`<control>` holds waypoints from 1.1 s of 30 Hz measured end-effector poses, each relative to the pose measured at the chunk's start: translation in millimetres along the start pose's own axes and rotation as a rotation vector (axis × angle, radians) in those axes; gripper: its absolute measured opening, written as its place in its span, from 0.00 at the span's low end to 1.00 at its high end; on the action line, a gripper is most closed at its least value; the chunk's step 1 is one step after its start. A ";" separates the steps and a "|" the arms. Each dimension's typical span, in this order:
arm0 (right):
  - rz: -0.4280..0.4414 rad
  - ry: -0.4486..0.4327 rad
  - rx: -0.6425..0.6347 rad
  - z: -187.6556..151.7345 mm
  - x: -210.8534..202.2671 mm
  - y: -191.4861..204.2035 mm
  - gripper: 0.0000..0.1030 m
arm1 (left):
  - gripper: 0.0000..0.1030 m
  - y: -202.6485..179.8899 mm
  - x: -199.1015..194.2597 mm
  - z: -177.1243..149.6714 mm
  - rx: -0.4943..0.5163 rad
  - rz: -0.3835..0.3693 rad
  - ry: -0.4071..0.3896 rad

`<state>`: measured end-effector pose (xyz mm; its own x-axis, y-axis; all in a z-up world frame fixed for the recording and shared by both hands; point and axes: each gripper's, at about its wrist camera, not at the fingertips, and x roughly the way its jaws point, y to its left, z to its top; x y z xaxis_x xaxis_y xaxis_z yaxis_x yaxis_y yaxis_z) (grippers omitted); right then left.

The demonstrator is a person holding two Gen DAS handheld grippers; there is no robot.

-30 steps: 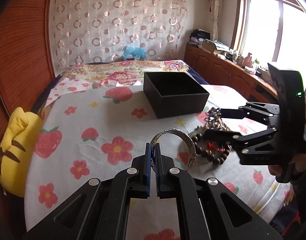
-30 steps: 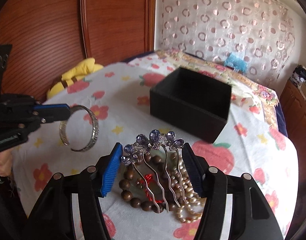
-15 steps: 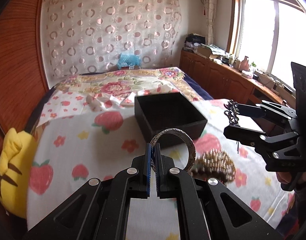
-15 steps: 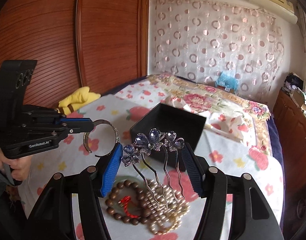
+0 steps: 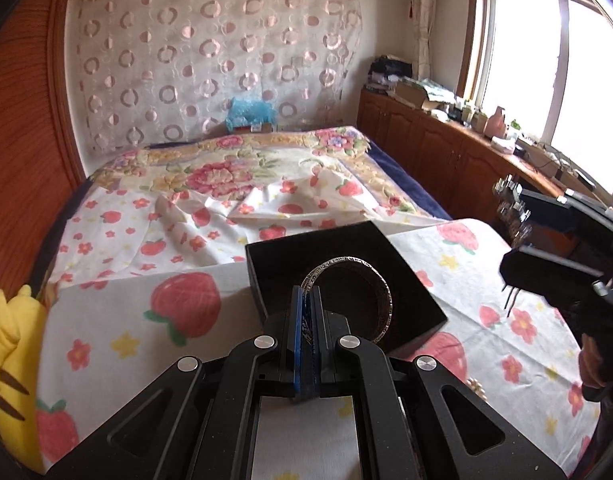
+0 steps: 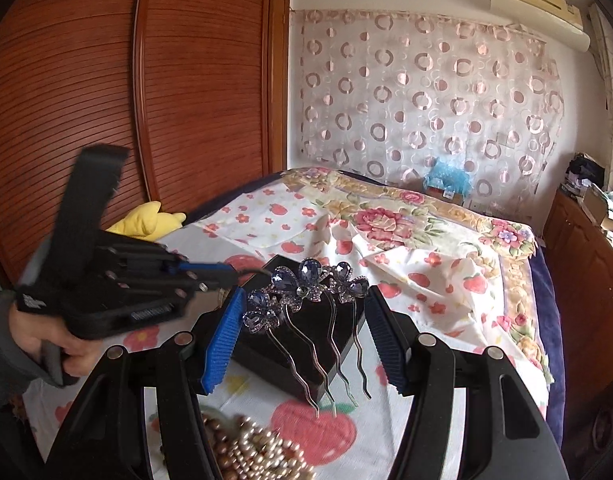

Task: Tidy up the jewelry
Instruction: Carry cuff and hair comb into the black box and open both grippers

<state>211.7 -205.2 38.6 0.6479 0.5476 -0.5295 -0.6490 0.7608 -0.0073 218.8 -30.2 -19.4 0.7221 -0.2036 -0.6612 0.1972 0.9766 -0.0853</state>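
One black box (image 5: 338,276) on the strawberry cloth (image 5: 118,320), inside not visible, left gripper (image 5: 305,344) clamping a silver bangle (image 5: 370,300) above it, right gripper (image 6: 302,332) pinching a jewelled hair comb (image 6: 306,288) over it, beads (image 6: 258,452) nearer than the box.

My left gripper (image 5: 305,312) carries the silver bangle (image 5: 352,298) forward from above the flowered cloth to over the open black box (image 5: 338,268). My right gripper (image 6: 302,320) lifts the jewelled hair comb (image 6: 306,292) off the bead pile (image 6: 250,452), raising it in front of the box.
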 end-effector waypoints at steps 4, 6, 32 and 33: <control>0.010 0.008 -0.002 3.9 13.3 -6.4 0.62 | 0.03 -1.4 20.7 -0.1 0.006 -0.007 0.040; 0.013 0.012 -0.004 6.3 19.5 -8.3 0.62 | 0.03 -1.3 27.2 0.0 0.008 -0.014 0.053; 0.093 0.152 -0.103 1.3 100.6 28.1 0.62 | 0.14 55.8 -35.6 -13.9 -0.065 0.091 -0.030; 0.095 0.162 -0.108 -0.5 104.3 30.0 0.62 | 0.15 57.5 -35.7 -15.8 -0.067 0.091 -0.029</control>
<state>259.6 -125.4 -17.2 0.5150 0.5453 -0.6614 -0.7486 0.6620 -0.0370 193.9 34.3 -12.4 0.7539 -0.1147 -0.6470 0.0859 0.9934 -0.0760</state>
